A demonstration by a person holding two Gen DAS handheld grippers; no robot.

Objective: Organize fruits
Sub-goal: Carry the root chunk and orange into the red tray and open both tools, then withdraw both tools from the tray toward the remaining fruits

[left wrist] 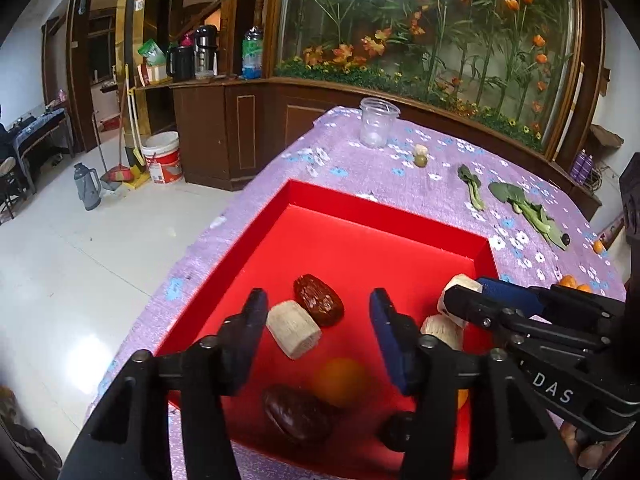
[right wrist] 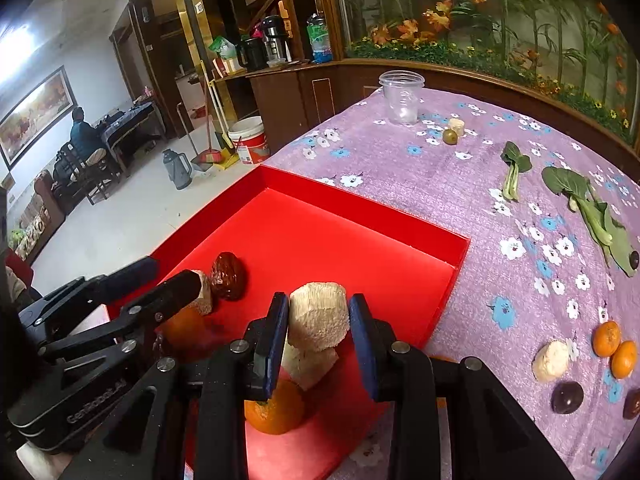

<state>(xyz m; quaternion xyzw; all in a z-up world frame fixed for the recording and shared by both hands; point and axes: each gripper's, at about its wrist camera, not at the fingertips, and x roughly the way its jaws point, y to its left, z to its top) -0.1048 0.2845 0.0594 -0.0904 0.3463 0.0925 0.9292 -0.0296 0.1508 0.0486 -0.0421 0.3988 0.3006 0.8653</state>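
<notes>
A: What is the right gripper doing?

B: Its fingers are clenching a pale cane piece, inside the red box, near the box's corner that is closest to the cameras. A second cane piece is lying just under it, and an orange below that.

A: How will it handle?

B: I am judging it light and stiff, with a rough fibrous skin, so it should not be slipping. Taking it across the round sides, as now, seems right; the cut ends are uneven.

A: And the left gripper?

B: Its fingers are standing released, with nothing pressed between them. A blurred orange is showing in the gap; I cannot tell if it is falling or resting. Dates and another cane piece are lying in the box near it.

A: What is each view adding?

B: The right wrist view is showing fruit still waiting on the desk by its near right edge: two oranges, a cane piece, dark plums. The left wrist view is showing the second date at the box's near wall, which the other view is hiding.
</notes>
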